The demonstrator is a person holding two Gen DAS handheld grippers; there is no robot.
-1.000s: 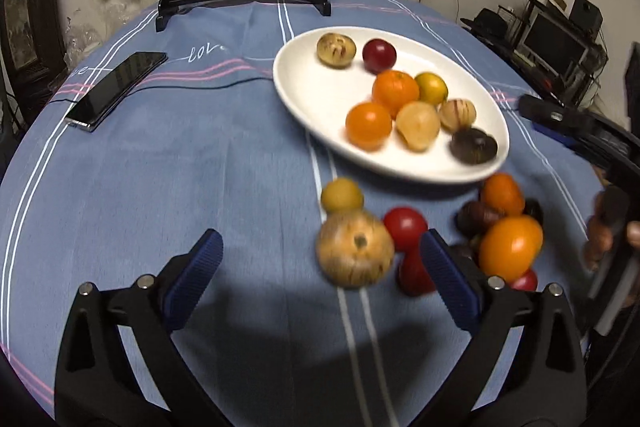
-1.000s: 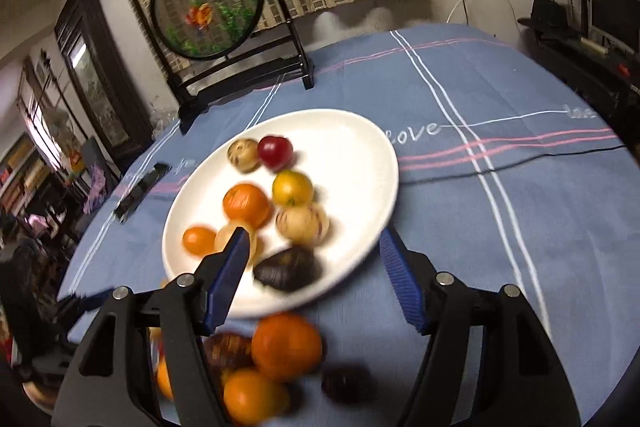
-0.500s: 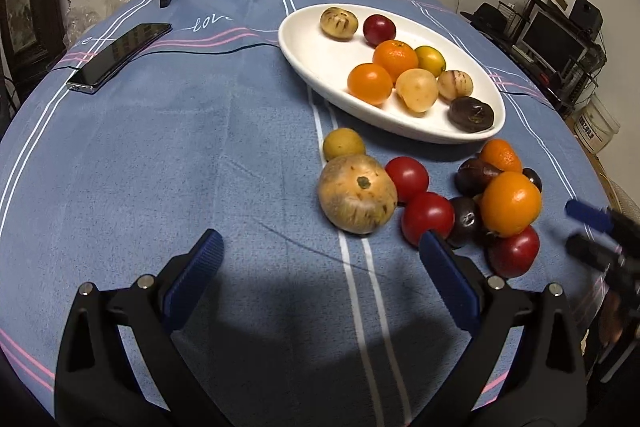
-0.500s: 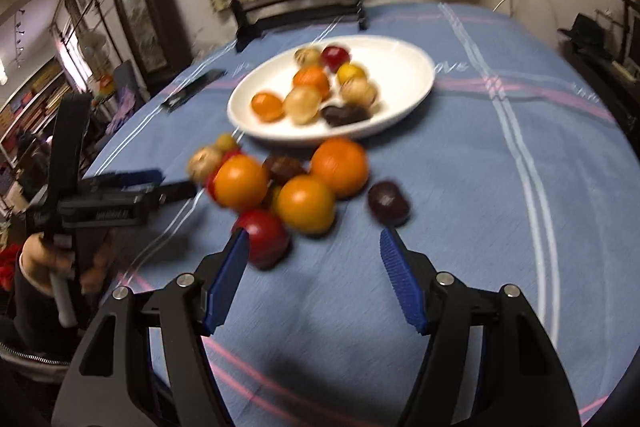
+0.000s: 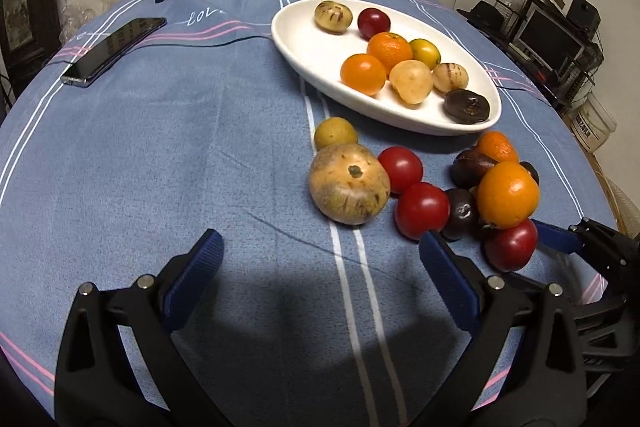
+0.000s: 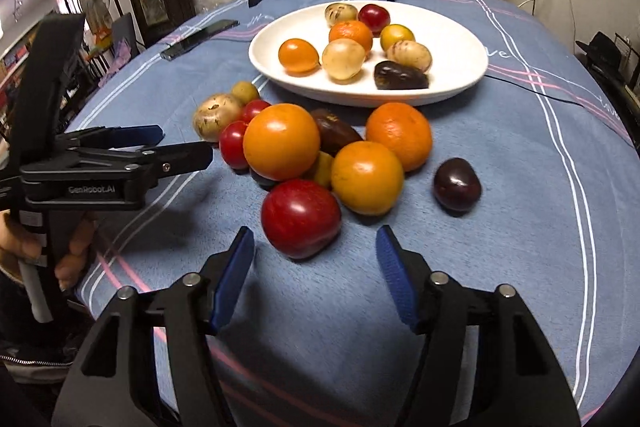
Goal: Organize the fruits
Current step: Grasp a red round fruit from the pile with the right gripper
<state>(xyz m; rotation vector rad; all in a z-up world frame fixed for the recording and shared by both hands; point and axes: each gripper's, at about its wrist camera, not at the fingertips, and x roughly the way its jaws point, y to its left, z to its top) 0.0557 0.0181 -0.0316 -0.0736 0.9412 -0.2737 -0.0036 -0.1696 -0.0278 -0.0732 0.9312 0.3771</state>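
While the right tongs (image 6: 314, 279) close in with nothing between them yet, the red fruit (image 6: 301, 218) sits dead ahead at twelve o'clock on the table (image 6: 520, 227), nearest of the loose pile. It looks smooth, round and glossy, so likely slippery and soft enough to bruise; best pinched across its widest middle, gently. Left tongs (image 5: 320, 279) hang wide apart and empty, the tan fruit (image 5: 349, 183) at twelve o'clock. Beyond the pile the white plate (image 6: 460, 39) holds eight fruits: two oranges, two speckled, one pale, one yellow, one red, one dark.
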